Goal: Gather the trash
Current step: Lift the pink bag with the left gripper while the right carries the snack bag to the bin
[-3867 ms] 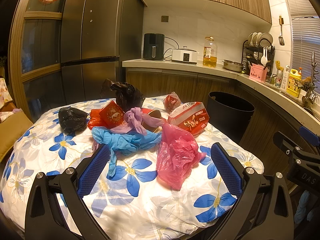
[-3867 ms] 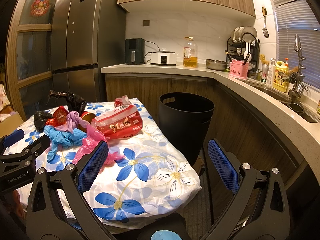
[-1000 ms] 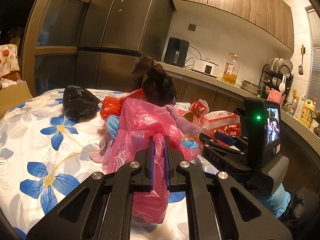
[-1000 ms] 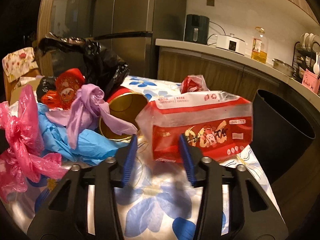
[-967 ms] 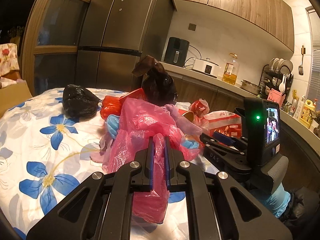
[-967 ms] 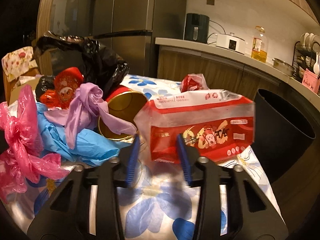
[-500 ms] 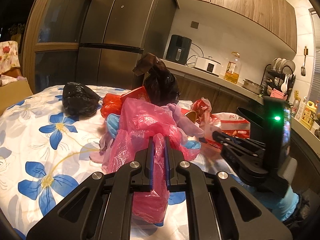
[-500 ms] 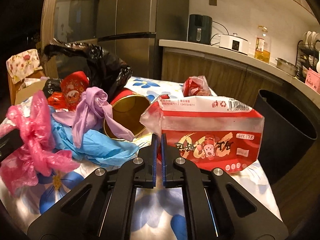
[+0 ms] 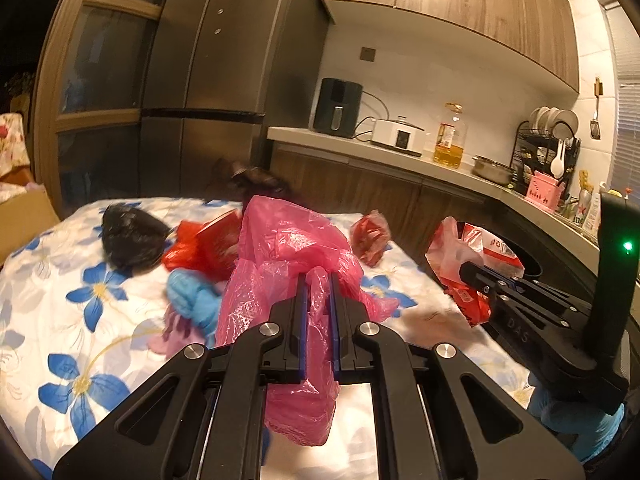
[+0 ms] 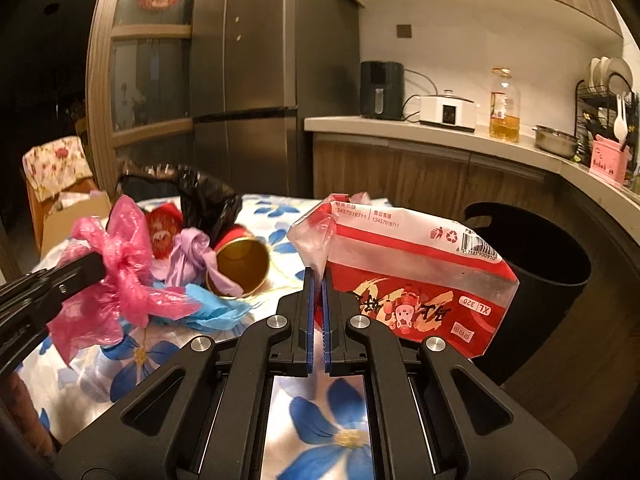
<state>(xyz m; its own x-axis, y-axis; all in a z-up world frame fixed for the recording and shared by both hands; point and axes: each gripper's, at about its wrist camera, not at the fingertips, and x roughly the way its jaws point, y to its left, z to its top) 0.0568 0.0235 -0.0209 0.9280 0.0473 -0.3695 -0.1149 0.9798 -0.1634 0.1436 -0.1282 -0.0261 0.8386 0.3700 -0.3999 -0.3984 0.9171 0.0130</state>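
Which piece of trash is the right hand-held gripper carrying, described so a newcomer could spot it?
Start at the table with the blue-flowered cloth and the black bin beside it. Between them, lifted off the cloth, hangs the red and clear plastic package, pinched at its corner by the right hand-held gripper. Unlike the crumpled bags nearby, it is flat and printed, with a barcode and cartoon figures.

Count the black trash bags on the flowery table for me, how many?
2: a small knotted black bag at the table's far left, and a bigger black bag standing behind the gold can. More may hide under the pile.
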